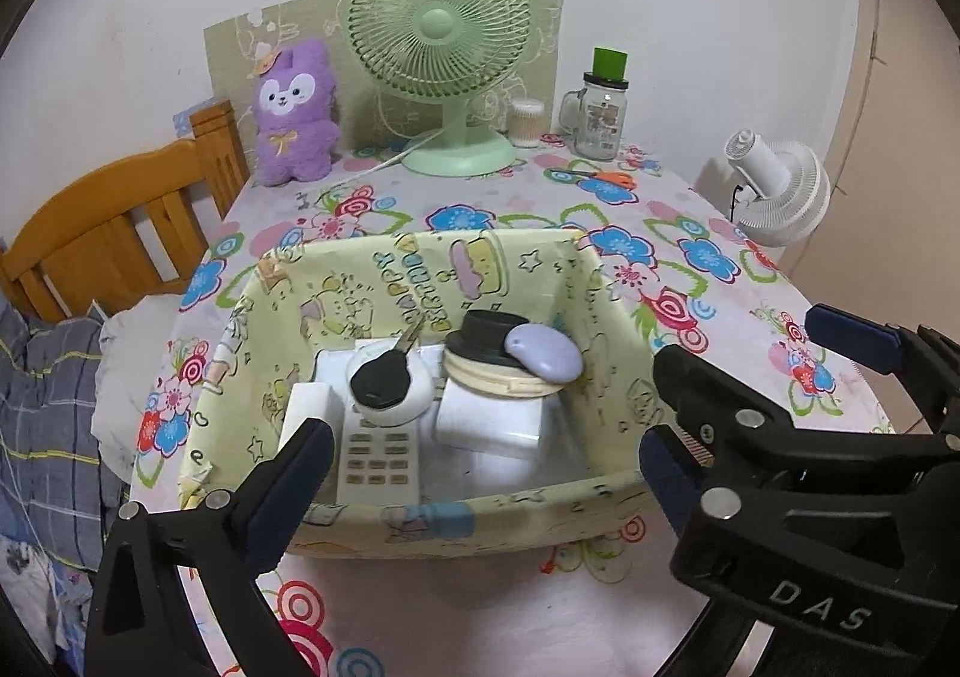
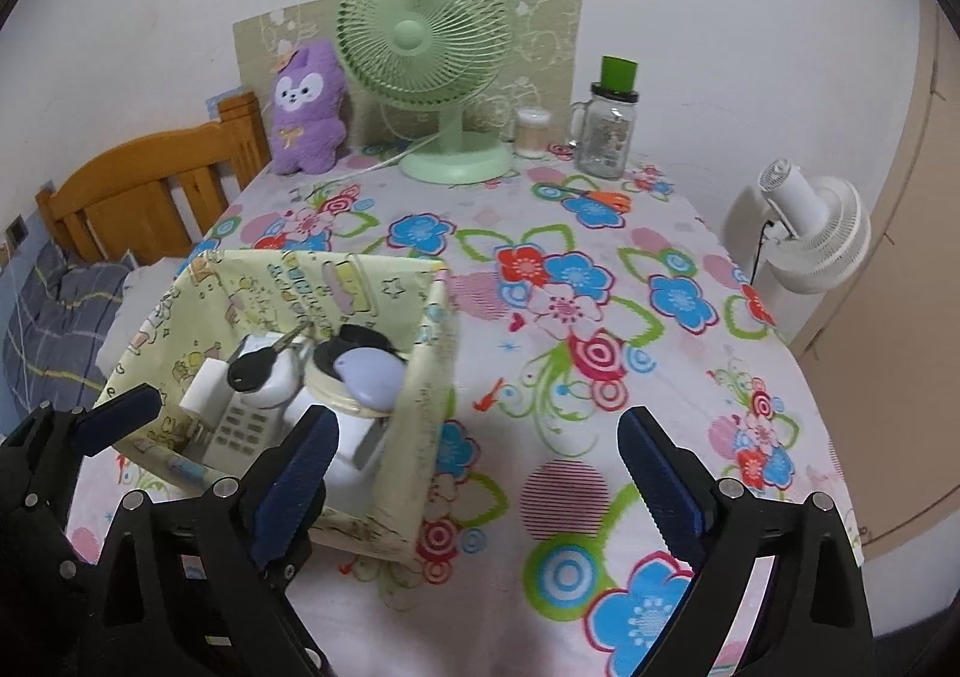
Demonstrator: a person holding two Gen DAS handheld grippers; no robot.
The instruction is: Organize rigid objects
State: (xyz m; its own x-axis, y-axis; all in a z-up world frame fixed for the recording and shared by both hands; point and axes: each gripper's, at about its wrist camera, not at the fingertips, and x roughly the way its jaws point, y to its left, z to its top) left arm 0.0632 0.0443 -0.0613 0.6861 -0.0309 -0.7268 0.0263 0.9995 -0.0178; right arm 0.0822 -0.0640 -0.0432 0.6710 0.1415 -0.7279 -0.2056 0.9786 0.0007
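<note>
A pale yellow cartoon-print box [image 1: 420,515] stands on the flowered table and holds a white remote [image 1: 378,461], a black key [image 1: 381,377] on a white round thing, a lilac pebble-shaped case [image 1: 543,356] on a black-lidded round tin [image 1: 486,344], and a white block [image 1: 489,425]. My left gripper [image 1: 480,473] is open and empty, its fingers straddling the box's near wall. My right gripper [image 2: 474,473] is open and empty just right of the box [image 2: 420,437]; its left finger [image 2: 300,467] is at the box's near corner. The key [image 2: 255,368] and lilac case [image 2: 372,377] show there too.
A green desk fan [image 1: 441,53], a purple plush [image 1: 294,113], a cotton-swab jar [image 1: 527,122] and a glass mug jar with green lid [image 1: 600,107] stand at the table's far edge. Orange scissors [image 1: 600,176] lie near them. A wooden bed headboard [image 1: 120,233] is left, a white fan [image 1: 780,191] right.
</note>
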